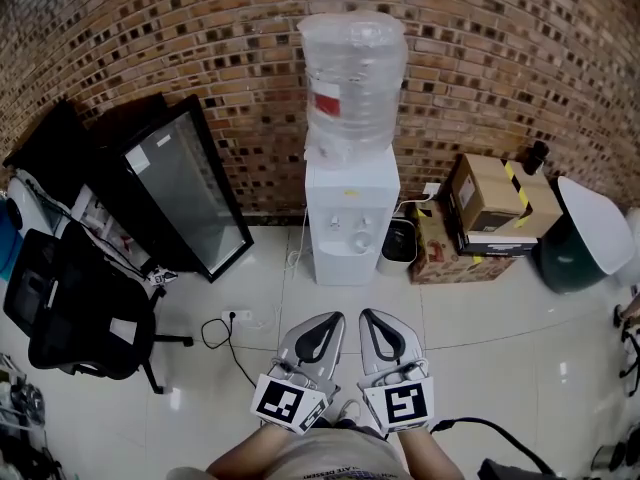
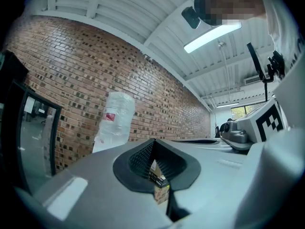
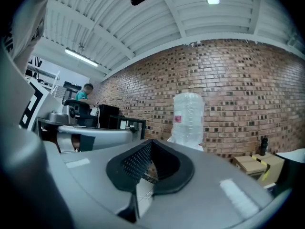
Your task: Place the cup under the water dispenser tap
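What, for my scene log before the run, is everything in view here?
water dispenser: one, white, centre, against the brick wall
water bottle: one, clear, on top of the dispenser
cardboard boxes: at least two, brown, right of the dispenser
glass panel: one, black-framed, leaning left of the dispenser
office chair: one, black, far left
power strip: one, white, on the floor
left gripper: one, grey, shut, empty, bottom centre
right gripper: one, grey, shut, empty, beside it
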The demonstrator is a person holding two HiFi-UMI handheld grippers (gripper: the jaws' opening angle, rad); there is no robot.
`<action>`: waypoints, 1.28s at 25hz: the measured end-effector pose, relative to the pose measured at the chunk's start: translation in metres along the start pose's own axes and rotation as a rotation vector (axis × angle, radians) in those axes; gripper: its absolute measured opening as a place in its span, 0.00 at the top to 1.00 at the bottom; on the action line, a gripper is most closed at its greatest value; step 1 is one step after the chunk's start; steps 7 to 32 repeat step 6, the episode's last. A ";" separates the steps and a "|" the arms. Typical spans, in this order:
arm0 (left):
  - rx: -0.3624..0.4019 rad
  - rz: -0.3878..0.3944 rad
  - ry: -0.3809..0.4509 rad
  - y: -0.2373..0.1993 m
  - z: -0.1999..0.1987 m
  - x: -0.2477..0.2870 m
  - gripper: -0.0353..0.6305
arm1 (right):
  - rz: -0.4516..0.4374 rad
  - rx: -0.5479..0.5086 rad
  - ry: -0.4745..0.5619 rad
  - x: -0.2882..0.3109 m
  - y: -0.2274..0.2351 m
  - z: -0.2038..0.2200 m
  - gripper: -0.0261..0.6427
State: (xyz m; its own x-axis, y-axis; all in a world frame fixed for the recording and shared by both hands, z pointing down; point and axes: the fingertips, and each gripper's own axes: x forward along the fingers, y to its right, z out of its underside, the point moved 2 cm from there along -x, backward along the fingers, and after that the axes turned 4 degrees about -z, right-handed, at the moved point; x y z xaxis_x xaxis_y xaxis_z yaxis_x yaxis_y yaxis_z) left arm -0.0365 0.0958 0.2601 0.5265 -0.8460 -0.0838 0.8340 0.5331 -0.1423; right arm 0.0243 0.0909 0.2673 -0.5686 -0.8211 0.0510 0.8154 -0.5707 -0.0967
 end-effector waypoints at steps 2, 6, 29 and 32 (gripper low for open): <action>0.000 0.003 -0.004 0.000 0.001 -0.002 0.96 | 0.001 0.000 -0.002 0.000 -0.002 0.001 0.95; 0.002 0.012 0.003 0.001 0.001 -0.003 0.96 | 0.002 -0.003 -0.013 0.000 -0.004 0.003 0.95; 0.002 0.012 0.003 0.001 0.001 -0.003 0.96 | 0.002 -0.003 -0.013 0.000 -0.004 0.003 0.95; 0.002 0.012 0.003 0.001 0.001 -0.003 0.96 | 0.002 -0.003 -0.013 0.000 -0.004 0.003 0.95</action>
